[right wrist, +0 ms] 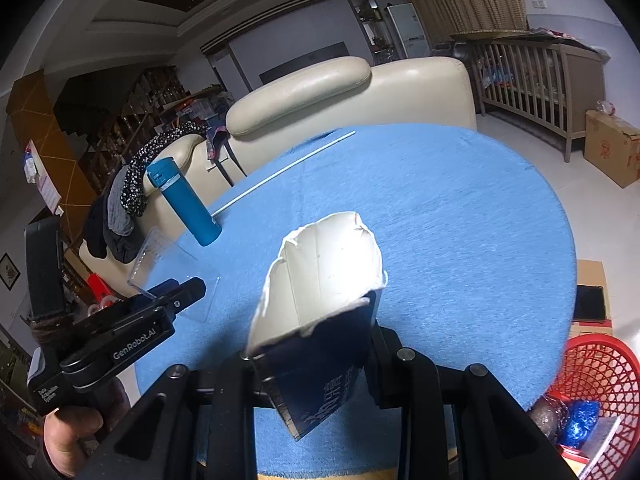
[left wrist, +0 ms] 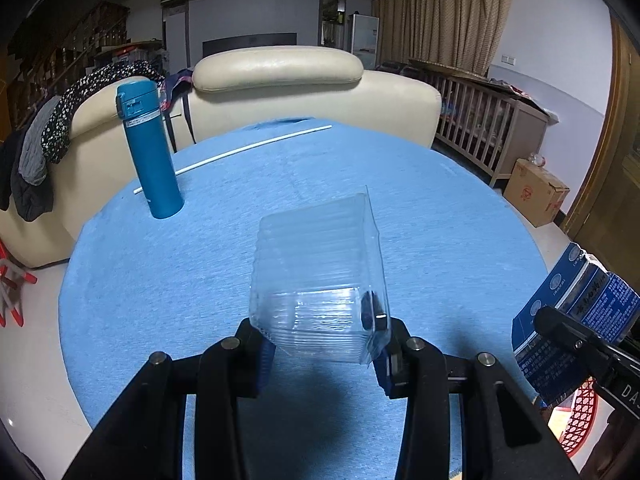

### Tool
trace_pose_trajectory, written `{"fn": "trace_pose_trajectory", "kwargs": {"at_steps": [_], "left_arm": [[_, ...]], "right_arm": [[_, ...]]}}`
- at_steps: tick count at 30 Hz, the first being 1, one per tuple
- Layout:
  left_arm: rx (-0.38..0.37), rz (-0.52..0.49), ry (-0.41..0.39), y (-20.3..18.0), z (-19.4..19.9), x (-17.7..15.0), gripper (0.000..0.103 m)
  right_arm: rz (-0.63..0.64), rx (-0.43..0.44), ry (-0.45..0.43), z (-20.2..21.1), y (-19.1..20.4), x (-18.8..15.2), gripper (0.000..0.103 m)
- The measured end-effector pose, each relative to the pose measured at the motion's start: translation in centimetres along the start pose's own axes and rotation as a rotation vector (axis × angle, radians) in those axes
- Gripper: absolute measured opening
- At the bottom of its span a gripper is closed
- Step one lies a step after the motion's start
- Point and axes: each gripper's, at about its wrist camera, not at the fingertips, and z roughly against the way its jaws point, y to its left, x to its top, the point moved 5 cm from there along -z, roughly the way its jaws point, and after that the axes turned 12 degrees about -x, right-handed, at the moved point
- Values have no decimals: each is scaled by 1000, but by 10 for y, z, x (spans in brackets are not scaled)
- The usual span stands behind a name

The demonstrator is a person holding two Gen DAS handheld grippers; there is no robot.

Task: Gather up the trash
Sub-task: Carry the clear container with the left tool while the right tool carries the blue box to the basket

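My left gripper [left wrist: 322, 354] is shut on a clear plastic container [left wrist: 318, 276], held above the blue round table [left wrist: 440, 216]. My right gripper [right wrist: 312, 354] is shut on a torn blue carton [right wrist: 320, 308] with a white inside, also held above the table. The carton also shows at the right edge of the left wrist view [left wrist: 576, 320]. The left gripper and its clear container [right wrist: 164, 264] show at the left of the right wrist view. A red mesh basket [right wrist: 596, 384] with some trash in it stands on the floor at the lower right.
A teal flask [left wrist: 150, 148] stands upright on the table's far left. A thin white rod [left wrist: 236, 152] lies near the far edge. A cream sofa [left wrist: 280, 72] stands behind the table. A cardboard box [left wrist: 536, 192] and a wooden crib [left wrist: 488, 128] are at the right.
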Motion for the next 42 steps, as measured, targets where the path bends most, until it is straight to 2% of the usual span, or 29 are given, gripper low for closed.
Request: {"fn": "trace_pose_trajectory", "kwargs": {"at_steps": [12,21,34,42], "left_arm": [[-37,-61,11,-33,-4,-2,43],[-79,-131,30,-71,-12,-4,43],[-185,-272,89,-157,-28,-19,43],[-257,-370,137,-213,-35,-37,43]], "right_arm": [[-63,-46,-27,20,-40,-3,32],[-156,-122,-43,44,-106,-14,32],[-327,-262,-32,79,-224,-51,32],[-360,-290,38,75,-260,-80,32]]}}
